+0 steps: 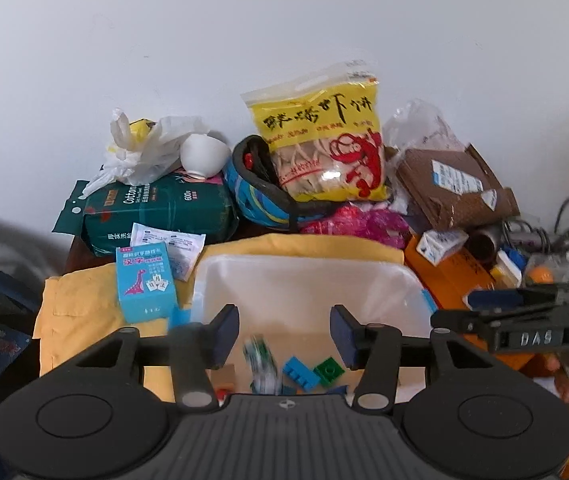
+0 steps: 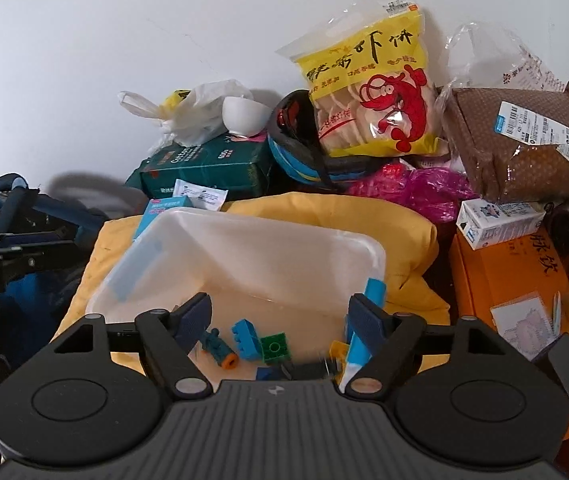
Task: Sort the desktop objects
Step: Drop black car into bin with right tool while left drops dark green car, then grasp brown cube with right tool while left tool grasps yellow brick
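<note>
- Where the yellow cloth (image 2: 384, 220) covers the middle of the desk, we see a clear plastic bin (image 2: 268, 236) resting on it, tilted toward both cameras.
- Bin: translucent white walls, blue clip (image 2: 376, 292) on its right rim.
- On the bin floor we note a blue brick (image 2: 246, 338) touching a green brick (image 2: 274, 346), and a teal peg with an orange tip (image 2: 220, 350) just left of them.
- A blurred white-and-green item (image 1: 262, 364) lies on the bin floor in the left wrist view; we cannot tell what it is.
- Left gripper (image 1: 284, 334): jaws wide apart, nothing between them, hovering over the near edge of the bin.
- Right gripper (image 2: 278, 320): jaws wide apart, empty; its right finger (image 2: 368, 324) overlaps the blue clip in the picture, contact not clear.
- Behind the bin: yellow shrimp-cracker bag (image 2: 372, 92) upright against the wall, green tissue pack (image 2: 208, 168) to the left, brown parcel (image 2: 524, 140) to the right.
- Light blue card box (image 1: 144, 284) lies on the cloth just left of the bin.
- Orange box (image 2: 512, 276) sits right of the cloth, with a small white carton (image 2: 500, 224) on top.
</note>
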